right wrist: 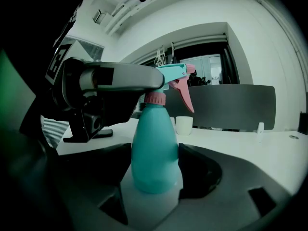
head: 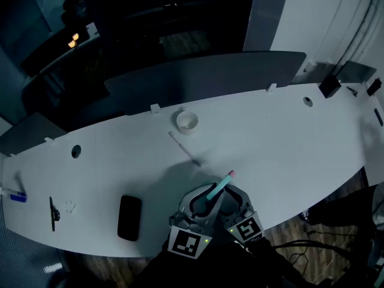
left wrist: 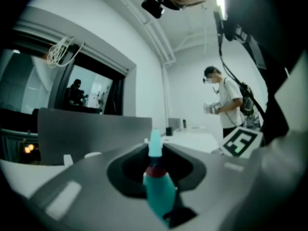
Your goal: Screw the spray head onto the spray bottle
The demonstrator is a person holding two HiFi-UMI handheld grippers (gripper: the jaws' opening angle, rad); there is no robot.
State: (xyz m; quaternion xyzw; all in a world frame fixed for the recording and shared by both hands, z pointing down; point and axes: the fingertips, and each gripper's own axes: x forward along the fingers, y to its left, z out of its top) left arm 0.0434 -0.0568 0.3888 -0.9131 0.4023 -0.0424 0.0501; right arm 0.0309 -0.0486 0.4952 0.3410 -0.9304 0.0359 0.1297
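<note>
Left hand-held gripper [head: 199, 209] and right hand-held gripper [head: 237, 204]: two in all, side by side at the near edge of the white curved worktop [head: 288, 143].

Head view. Between the two sits one teal plastic spray head [head: 219, 187], its pink tip pointing up and right in the picture. Elsewhere on the worktop, well apart from the grippers:
- one white cup [head: 187, 120]
- one thin pale rod [head: 185, 149] lying flat near the cup
- one flat black rectangular slab [head: 129, 216]
- one black pen [head: 53, 212]
- one blue-capped marker [head: 15, 195] at the left edge

Two round holes are cut in the worktop. One grey partition screen [head: 204, 80] stands along its far side.

Left gripper view. The jaws are drawn in on the spray head [left wrist: 159, 189], with a grey jaw face against it on each side and the pale nozzle pointing away. To the right is the right gripper's marker cube. Far off, one person in a white shirt [left wrist: 230, 105] stands at another table.

Right gripper view. The jaws are clamped on the lower body of one teal plastic spray bottle [right wrist: 154, 148], with one dark pad touching each side. The bottle stands upright. One pink collar [right wrist: 155, 98] rings its neck, and the spray head sits on top. One pink trigger [right wrist: 186, 96] hangs on the cup's side. The left gripper's grey jaw lies across the head from the left. How far the collar is threaded, cannot tell.
</note>
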